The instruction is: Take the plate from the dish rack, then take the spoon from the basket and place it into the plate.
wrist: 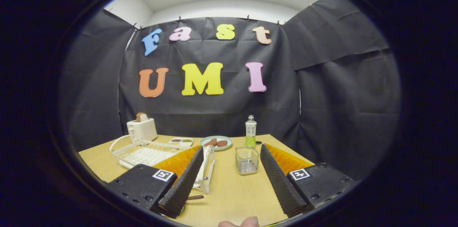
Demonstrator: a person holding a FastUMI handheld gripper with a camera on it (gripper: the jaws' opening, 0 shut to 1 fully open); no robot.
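tongs (232,150) held wide open over the bench (229,191), nothing between the fingers, nothing gripped

one white wire dish rack (143,151) on the bench's left part, beyond the left finger; its near end sits just beside and partly behind that finger. whether a plate stands in it, cannot tell

one small clear basket (247,160) with wire sides stands upright between the fingers, nearer the right one, apart from both. no spoon made out inside it from this angle

one brown handle end (195,197) lies on the bench just beside the left finger's base; the rest is hidden, what it belongs to cannot tell

far side of the bench, counted: one white toaster (142,129) with one slice of bread (141,116) standing up in it; one small flat tray (181,141) with dark and green patches; one pale green plate (216,142) carrying two brown pieces; one bottle (251,131) with green drink, upright, just behind the basket

fingertips of a person (240,223) at the near bench edge
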